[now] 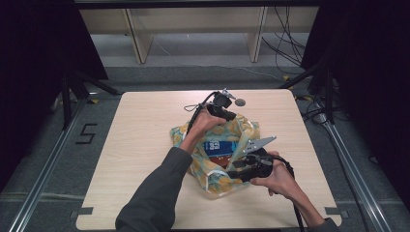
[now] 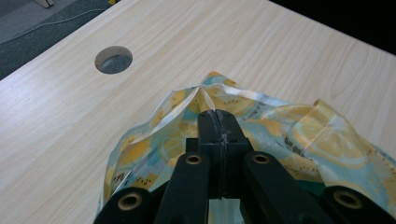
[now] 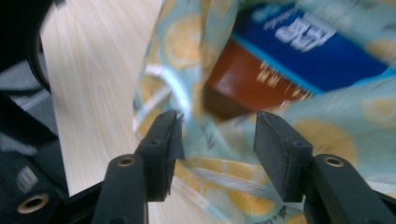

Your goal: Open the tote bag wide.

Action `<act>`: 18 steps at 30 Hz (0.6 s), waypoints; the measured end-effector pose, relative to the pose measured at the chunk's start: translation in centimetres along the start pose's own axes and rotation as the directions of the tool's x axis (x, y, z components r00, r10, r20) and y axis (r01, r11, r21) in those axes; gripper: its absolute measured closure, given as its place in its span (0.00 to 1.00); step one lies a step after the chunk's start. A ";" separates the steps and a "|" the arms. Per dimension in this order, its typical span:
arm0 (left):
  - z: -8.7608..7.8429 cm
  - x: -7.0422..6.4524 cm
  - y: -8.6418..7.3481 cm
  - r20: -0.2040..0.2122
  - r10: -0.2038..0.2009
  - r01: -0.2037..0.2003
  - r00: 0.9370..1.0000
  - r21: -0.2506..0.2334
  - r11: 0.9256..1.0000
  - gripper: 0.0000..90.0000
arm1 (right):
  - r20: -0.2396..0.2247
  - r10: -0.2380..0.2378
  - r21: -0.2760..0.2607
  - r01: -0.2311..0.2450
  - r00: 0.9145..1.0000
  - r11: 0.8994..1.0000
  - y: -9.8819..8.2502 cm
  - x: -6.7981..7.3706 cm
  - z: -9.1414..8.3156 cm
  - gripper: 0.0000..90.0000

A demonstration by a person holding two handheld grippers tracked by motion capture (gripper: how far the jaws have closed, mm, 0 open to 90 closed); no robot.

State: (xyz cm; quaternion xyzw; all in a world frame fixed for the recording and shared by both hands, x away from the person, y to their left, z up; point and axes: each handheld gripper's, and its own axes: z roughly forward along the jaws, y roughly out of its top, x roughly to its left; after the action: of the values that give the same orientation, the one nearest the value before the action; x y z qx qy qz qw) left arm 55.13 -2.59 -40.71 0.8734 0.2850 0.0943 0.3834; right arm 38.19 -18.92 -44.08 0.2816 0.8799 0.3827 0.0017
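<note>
Lemon-print bag (image 2: 299, 135): left tool (image 2: 218, 122) pinching its edge; right tool (image 3: 217, 135) agape; box lettering unreadable.

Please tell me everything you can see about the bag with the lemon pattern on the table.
The bag is thin, glossy and crinkled, like plastic film, printed with yellow lemon slices on pale blue-green. It lies slumped in the middle of the wooden table. Through its mouth a box in blue and reddish brown shows inside. The left gripper pinches a fold at its far edge, jaws shut on the film. The right gripper is at the near side, jaws open, with film between them.
</note>
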 end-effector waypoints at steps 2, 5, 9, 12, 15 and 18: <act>0.1 0.2 -0.1 0.004 0.001 -0.001 1.000 0.011 1.000 0.99 | 0.001 -0.017 0.007 0.017 1.000 1.000 -0.3 0.2 0.3 0.65; 0.4 0.6 -0.4 0.003 -0.037 0.037 0.999 -0.001 0.999 0.99 | -0.013 -0.054 0.064 0.055 0.998 0.996 -1.0 0.6 1.1 0.87; 0.5 0.8 -0.6 0.016 -0.044 0.044 0.999 0.000 0.999 0.99 | -0.021 -0.061 0.149 0.063 0.998 0.987 -2.8 0.4 1.5 1.00; 0.3 0.8 -0.5 -0.004 -0.088 0.087 0.996 -0.025 0.996 0.99 | -0.053 -0.061 0.152 0.069 0.997 0.986 -4.2 1.1 1.1 1.00; 0.1 1.3 -0.3 -0.002 -0.135 0.135 0.991 -0.064 0.989 0.99 | -0.060 -0.077 0.199 0.087 0.995 0.976 -5.8 2.1 1.5 1.00; 0.4 1.5 -0.3 -0.018 -0.149 0.147 0.989 -0.071 0.987 0.99 | -0.063 -0.035 0.230 0.049 0.997 0.972 -6.5 2.3 2.1 1.00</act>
State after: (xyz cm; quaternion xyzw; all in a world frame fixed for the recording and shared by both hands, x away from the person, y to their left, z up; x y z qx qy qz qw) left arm 56.35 -1.80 -41.29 0.8349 0.3502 0.0855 0.4160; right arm 33.53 -19.89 -49.47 0.2497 0.9239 0.2857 -0.0488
